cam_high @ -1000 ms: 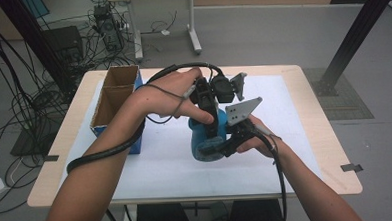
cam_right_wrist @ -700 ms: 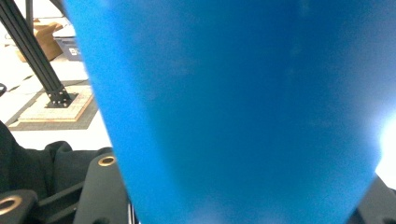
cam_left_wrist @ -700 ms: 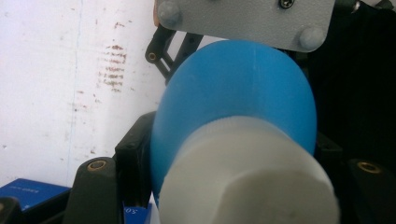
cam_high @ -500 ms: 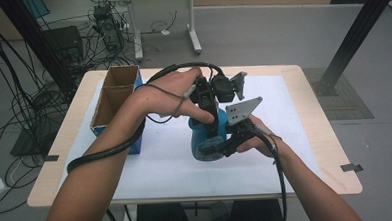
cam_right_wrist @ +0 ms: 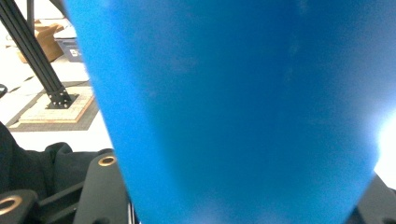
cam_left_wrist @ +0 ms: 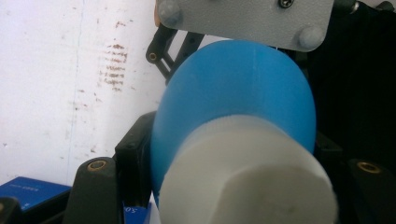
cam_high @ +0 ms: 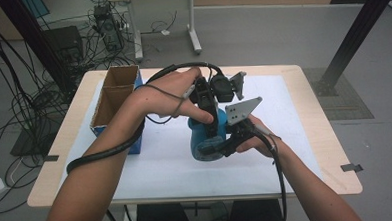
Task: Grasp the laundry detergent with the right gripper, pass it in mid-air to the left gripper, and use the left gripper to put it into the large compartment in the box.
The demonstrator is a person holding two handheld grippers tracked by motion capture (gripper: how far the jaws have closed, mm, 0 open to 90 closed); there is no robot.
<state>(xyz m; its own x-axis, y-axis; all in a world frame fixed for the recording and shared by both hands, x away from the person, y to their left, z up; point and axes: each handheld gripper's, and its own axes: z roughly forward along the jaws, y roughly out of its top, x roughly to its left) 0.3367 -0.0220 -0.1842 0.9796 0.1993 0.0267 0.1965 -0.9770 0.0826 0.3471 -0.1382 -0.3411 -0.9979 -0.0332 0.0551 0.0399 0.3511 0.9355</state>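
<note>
Here, a blue bottle [cam_high: 205,135] with a white cap [cam_left_wrist: 247,179] sits a little right of the centre of the white mat [cam_high: 294,116] that covers the wooden table [cam_high: 332,172], held between both grippers. In the high view the bottle's rounded lower end points toward six o'clock and its upper part runs toward twelve o'clock under the hands. The left gripper [cam_high: 211,102] comes at it from eleven o'clock and is clamped on the bottle's upper end; in the left gripper view the white cap fills the lower middle between the two black jaws and the blue shoulder [cam_left_wrist: 238,88] bulges just behind it. The right gripper [cam_high: 230,139] comes from four o'clock and is clenched on the bottle's lower body; in the right gripper view the blue wall [cam_right_wrist: 233,107] stands right against the camera, with the black jaws pressed to it at both lower corners. The grey three-cornered plate [cam_high: 241,110] of the right gripper sits at two o'clock of the bottle. Well apart, at nine o'clock of the bottle, an open cardboard box [cam_high: 114,96] with a blue side stands on the table's left part. Beyond the table, at eleven o'clock, cables [cam_high: 19,113] lie over the grey floor.
</note>
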